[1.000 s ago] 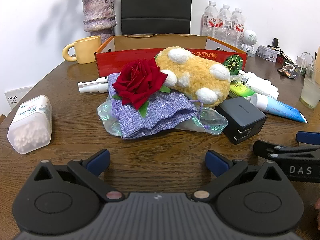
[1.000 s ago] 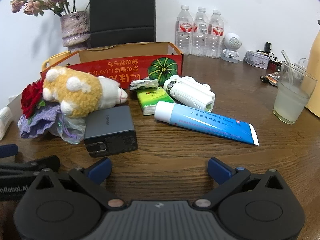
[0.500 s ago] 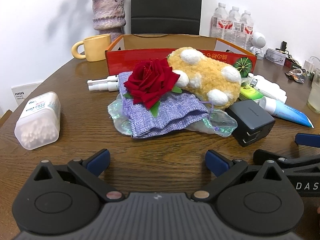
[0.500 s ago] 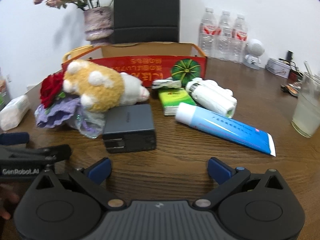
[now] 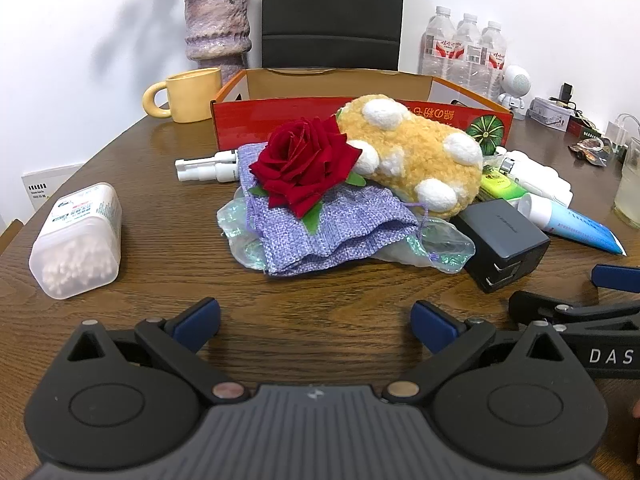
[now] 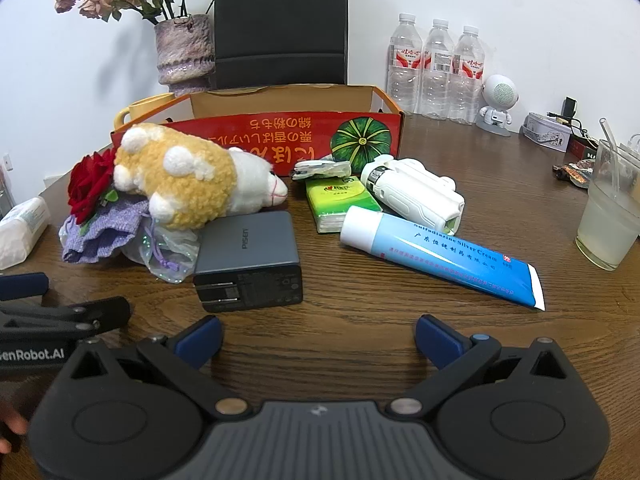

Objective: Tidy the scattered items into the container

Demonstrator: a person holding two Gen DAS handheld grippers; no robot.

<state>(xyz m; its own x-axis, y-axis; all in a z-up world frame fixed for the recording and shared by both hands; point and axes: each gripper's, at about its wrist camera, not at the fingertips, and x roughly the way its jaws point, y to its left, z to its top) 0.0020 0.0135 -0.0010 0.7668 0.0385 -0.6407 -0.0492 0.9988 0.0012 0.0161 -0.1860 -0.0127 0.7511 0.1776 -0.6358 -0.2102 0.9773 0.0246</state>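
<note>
Both tongs released, gripping nothing. Left tongs (image 5: 316, 320) low over bare surface (image 5: 160, 216), right tongs (image 6: 318, 334) likewise, side by side, near edge.

Changed over last second: both cameras panned and edged in. In left view, pile drifted from centre toward 1 o'clock and grew larger; in right view, charger (image 6: 248, 260) slid from 10 o'clock to nearly 12. No item moved, none lifted.

Task things all still on surface: red rose (image 5: 306, 168) on purple knit pouch (image 5: 320, 232), plush toy (image 5: 412, 156) leaning on both, clear film under pouch. Charger touching plush and film. Tissue pack (image 6: 340, 204), white folded device (image 6: 412, 196), blue cream tube (image 6: 440, 256) at 1 o'clock in right view. Cotton swab box (image 5: 78, 240) well apart at 9 o'clock in left view, white spray bottle (image 5: 208, 166) just behind pouch.

Container: red cardboard box (image 6: 256, 136) at 12 o'clock behind pile, open; contents hidden by front wall.

Meaning: approach phase only, nothing visibly tidied. Likely first picks: charger for right, pouch or rose for left. Risk: film and pouch drawstring dragging along.
</note>
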